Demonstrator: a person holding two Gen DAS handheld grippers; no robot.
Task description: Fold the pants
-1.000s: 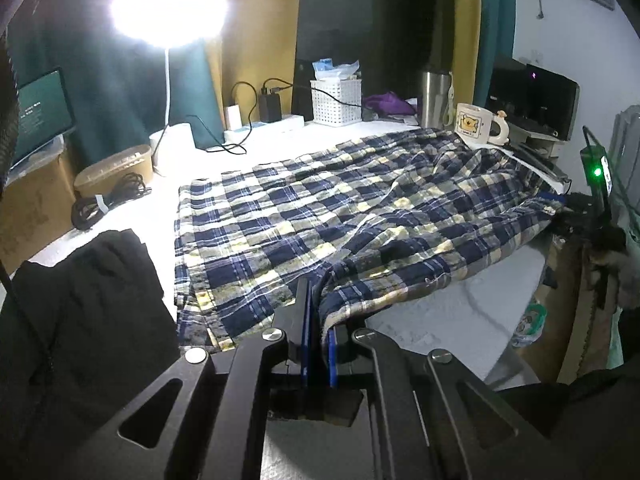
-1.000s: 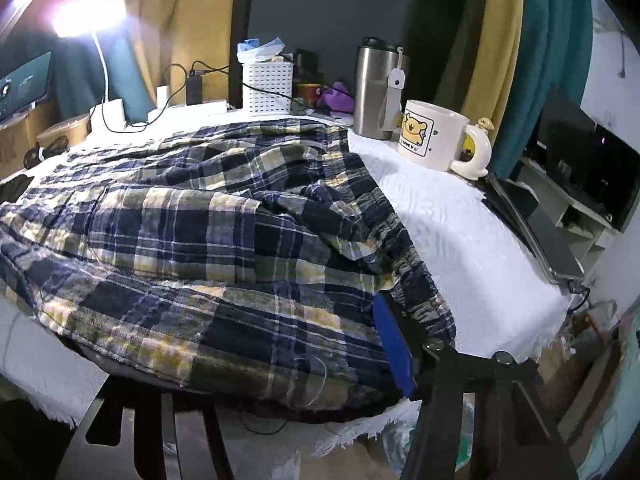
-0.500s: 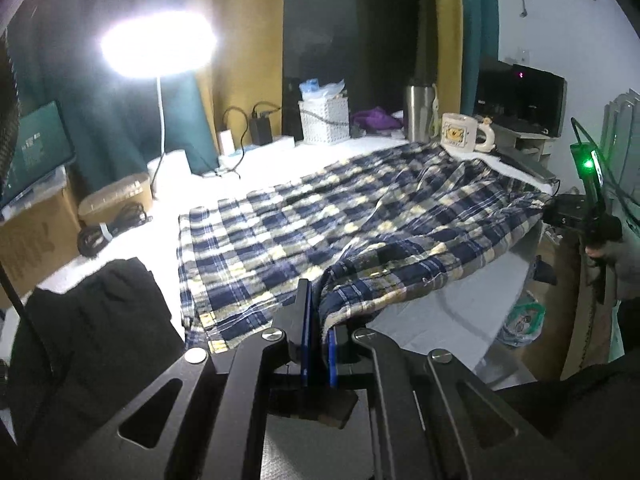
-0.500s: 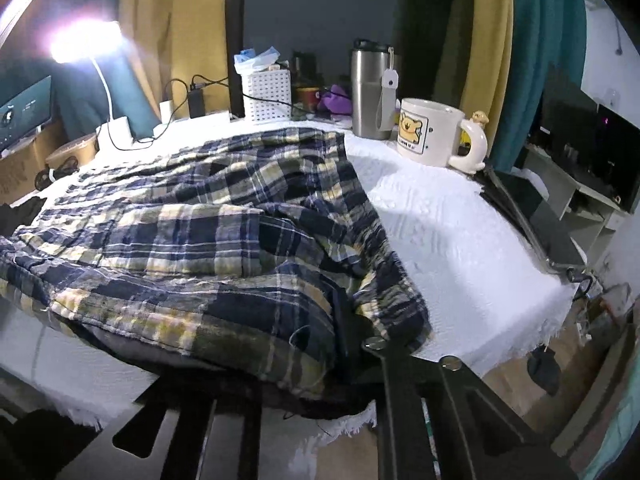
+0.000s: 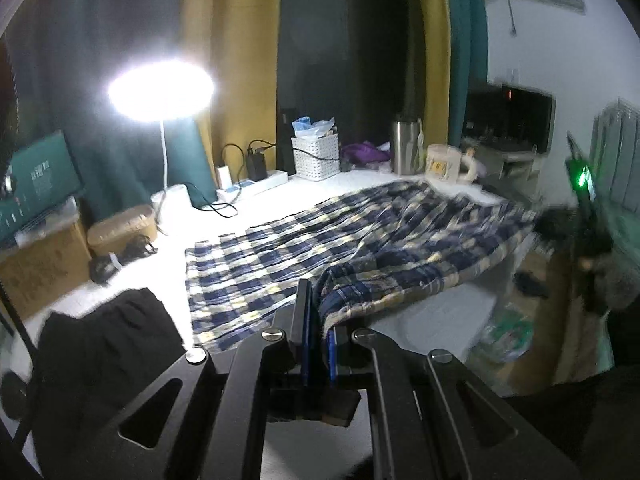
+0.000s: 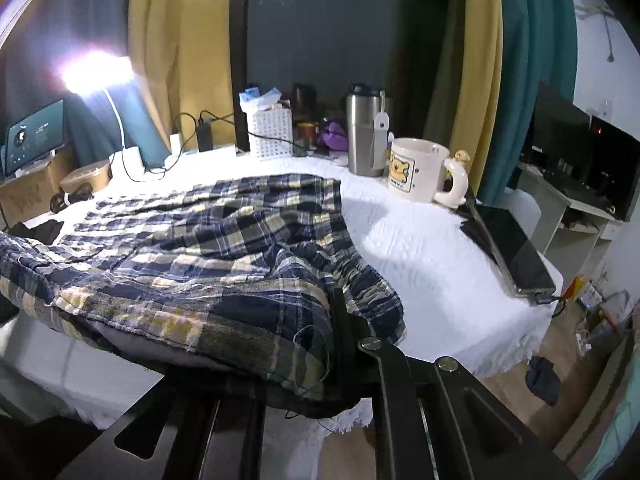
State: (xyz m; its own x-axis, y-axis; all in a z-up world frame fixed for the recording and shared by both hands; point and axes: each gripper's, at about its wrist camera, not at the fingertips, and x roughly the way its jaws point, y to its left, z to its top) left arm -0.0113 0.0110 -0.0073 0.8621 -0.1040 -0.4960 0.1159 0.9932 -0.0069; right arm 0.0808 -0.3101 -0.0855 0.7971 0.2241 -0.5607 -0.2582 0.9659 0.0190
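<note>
Both grippers pinched the near edge of the plaid pants, ready to fold.

The plaid pants [image 5: 360, 240] lay spread on the white table [image 6: 420, 240], their far edge just short of the mug [image 6: 420, 176]. The left gripper [image 5: 318, 320] and the right gripper [image 6: 316, 340] were each clamped on that near hem. The fold would likely go best with both corners lifted level and carried together toward the mug, keeping the cloth taut.

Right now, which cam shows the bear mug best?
Right wrist. There the mug is sharp and close, standing upright on the white cloth beside the steel tumbler, its bear print and handle clear. The left wrist view shows it small, far and motion-blurred.
</note>
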